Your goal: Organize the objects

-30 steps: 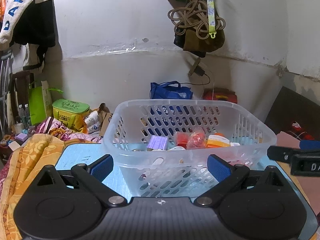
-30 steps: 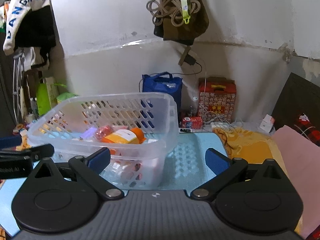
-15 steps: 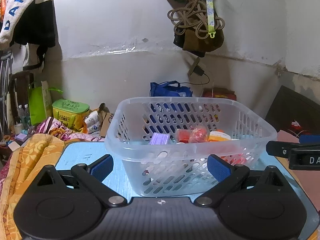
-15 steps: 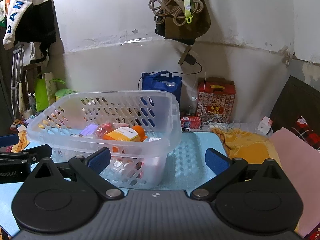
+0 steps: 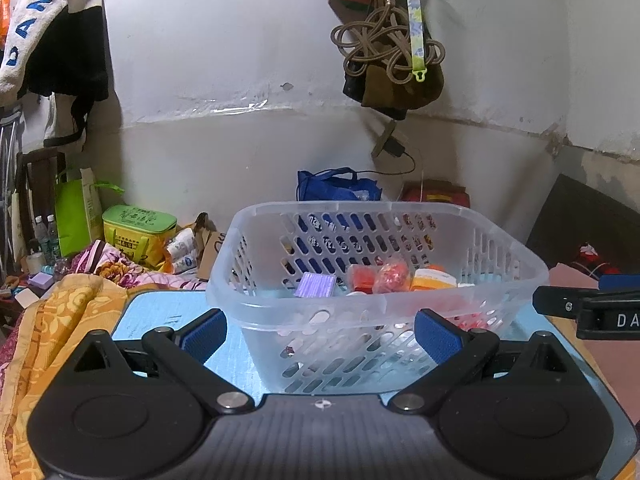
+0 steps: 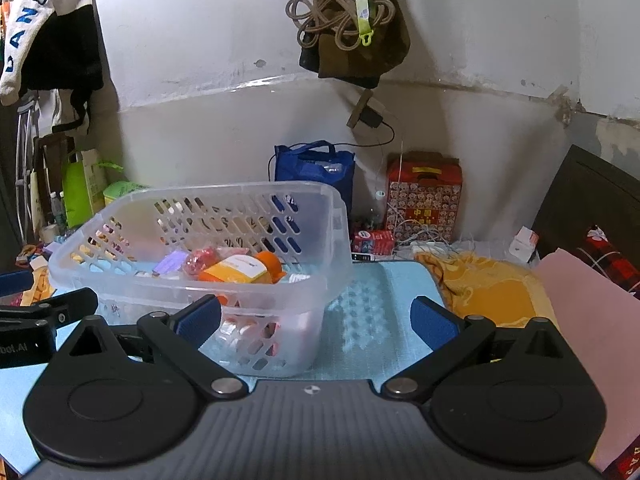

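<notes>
A clear plastic basket with slotted walls stands on the light blue mat. It holds several small items: a purple packet, red wrapped pieces and an orange-and-white box. My left gripper is open and empty, just in front of the basket. My right gripper is open and empty, at the basket's near right corner. The orange box and the mat also show in the right wrist view.
An orange cloth lies left of the mat, another on the right, with pink fabric beyond. A blue bag, a red box and a green box stand by the wall. Clothes and ropes hang above.
Both grippers have pulled back and risen slightly, so the basket looks smaller and farther off. Both stay open and empty. The basket has not moved.
</notes>
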Motion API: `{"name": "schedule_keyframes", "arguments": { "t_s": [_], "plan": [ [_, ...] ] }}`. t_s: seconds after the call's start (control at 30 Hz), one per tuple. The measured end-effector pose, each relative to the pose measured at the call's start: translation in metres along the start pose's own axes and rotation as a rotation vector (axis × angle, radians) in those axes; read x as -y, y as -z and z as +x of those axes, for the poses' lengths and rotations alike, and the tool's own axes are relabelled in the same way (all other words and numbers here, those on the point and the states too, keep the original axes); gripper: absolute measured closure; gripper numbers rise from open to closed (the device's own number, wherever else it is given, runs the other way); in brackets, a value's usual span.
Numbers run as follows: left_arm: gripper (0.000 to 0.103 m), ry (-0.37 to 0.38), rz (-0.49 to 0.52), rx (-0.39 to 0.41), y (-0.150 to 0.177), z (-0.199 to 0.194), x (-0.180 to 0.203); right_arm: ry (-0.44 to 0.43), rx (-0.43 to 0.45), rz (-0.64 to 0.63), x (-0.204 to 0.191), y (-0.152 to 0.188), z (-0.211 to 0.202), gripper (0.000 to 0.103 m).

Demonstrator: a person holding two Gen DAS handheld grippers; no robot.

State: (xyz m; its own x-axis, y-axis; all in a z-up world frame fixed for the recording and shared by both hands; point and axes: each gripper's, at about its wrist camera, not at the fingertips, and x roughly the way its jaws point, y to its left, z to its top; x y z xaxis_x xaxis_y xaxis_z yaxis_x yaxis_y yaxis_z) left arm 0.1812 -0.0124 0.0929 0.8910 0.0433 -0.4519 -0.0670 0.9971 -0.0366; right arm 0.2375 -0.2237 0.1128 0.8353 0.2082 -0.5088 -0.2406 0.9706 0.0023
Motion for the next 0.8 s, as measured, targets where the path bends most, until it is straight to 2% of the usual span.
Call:
{"name": "schedule_keyframes", "arguments": {
  "t_s": [0.57, 0.8],
  "plan": [
    [0.002, 0.007, 0.001, 0.009, -0.01, 0.009, 0.002, 0.005, -0.016, -0.024, -0.013, 0.001, 0.007, 0.0],
    [0.002, -0.02, 0.005, 0.037, -0.008, 0.007, 0.003, 0.01, -0.024, -0.022, -0.011, 0.003, 0.011, 0.0]
  ]
}}
